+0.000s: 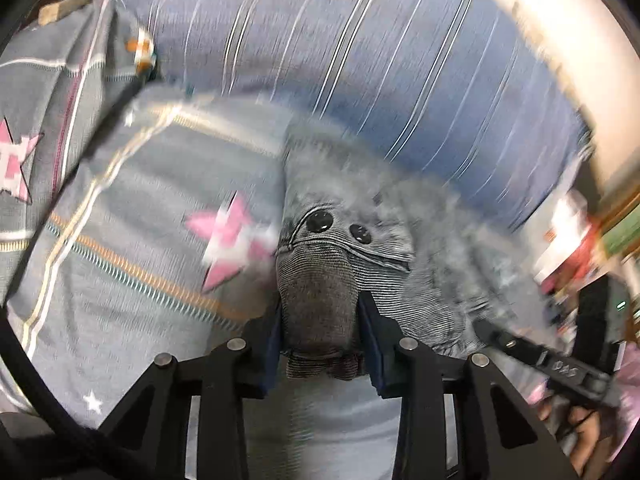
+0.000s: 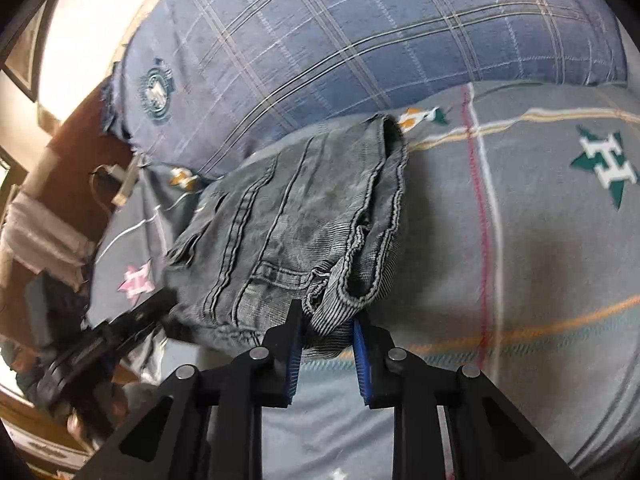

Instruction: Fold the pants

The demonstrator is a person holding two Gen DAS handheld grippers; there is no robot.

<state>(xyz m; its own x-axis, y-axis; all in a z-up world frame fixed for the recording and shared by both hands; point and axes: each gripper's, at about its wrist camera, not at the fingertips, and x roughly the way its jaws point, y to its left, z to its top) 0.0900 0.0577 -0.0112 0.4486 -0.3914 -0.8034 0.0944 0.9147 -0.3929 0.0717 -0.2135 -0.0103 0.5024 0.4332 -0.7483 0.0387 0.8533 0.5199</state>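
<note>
Gripping the pants [image 1: 320, 304] w/ both tools; left gripper [image 1: 322, 328] is clenched on a bunched wad of grey corduroy waistband, two dark round buttons [image 1: 320, 222] showing just beyond the fingers; fabric fills the gap btwn the blue pads [image 1: 374, 344]; right gripper [image 2: 326, 334] is likewise clamped on a ribbed hem/edge of the same garment, cloth pinched btwn its blue pads [image 2: 362, 354]; pants sit folded in a thick bundle on the bed, on the grey bedsheet [image 2: 540, 280], w/ seams and a pocket edge facing up in the right wrist view; far end of the bundle reaches toward the blue plaid pillow [image 2: 360, 40], touching or just beside it, can't tell which; sheet has pink star print [image 1: 230, 236] just left of the left gripper and a green star w/ letter H [image 2: 604, 164] well right of the pants; in the left wrist view the other tool shows at lower right, held by a hand [image 1: 576, 428]; in the right wrist view the other tool shows at lower left, at the bundle's near-left corner; left view is motion-blurred, esp. at edges; wood furniture [image 2: 80, 152] at far left of the right view, details unclear.
</note>
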